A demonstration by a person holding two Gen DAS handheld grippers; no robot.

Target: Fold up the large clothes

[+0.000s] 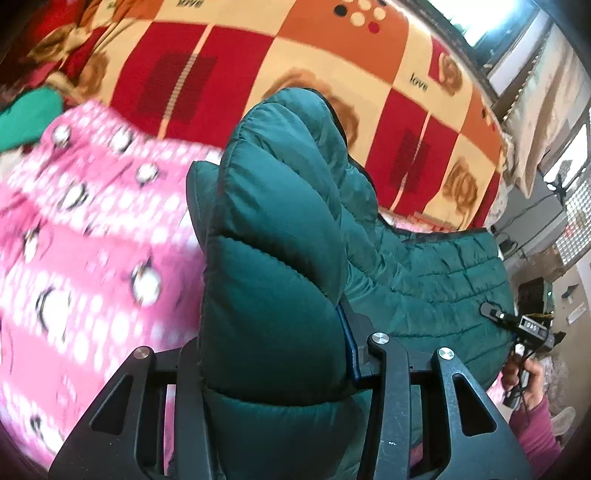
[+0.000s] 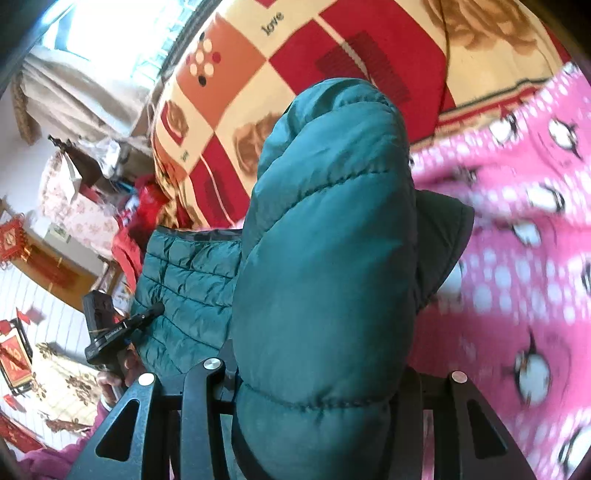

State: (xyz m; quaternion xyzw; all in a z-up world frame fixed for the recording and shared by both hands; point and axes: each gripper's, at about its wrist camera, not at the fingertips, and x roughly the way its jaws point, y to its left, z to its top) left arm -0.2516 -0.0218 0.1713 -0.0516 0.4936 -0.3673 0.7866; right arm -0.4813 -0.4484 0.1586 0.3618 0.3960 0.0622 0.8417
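On a bed spread with a red, orange and cream checked blanket [image 1: 236,74], a dark green quilted jacket [image 1: 424,280] lies partly over a pink penguin-print blanket [image 1: 74,258], its padded edge lifted in two puffy bunches. The left gripper [image 1: 273,236] is clamped on one bunch, the right gripper [image 2: 332,206] on the other, stitched panels bulging between the fingers. The jacket's dark-trimmed hem [image 1: 443,232] stretches flat between them. Curtains [image 2: 66,96] and a bright window [image 2: 103,26] edge the room; checked blanket lies bare beyond the jacket.
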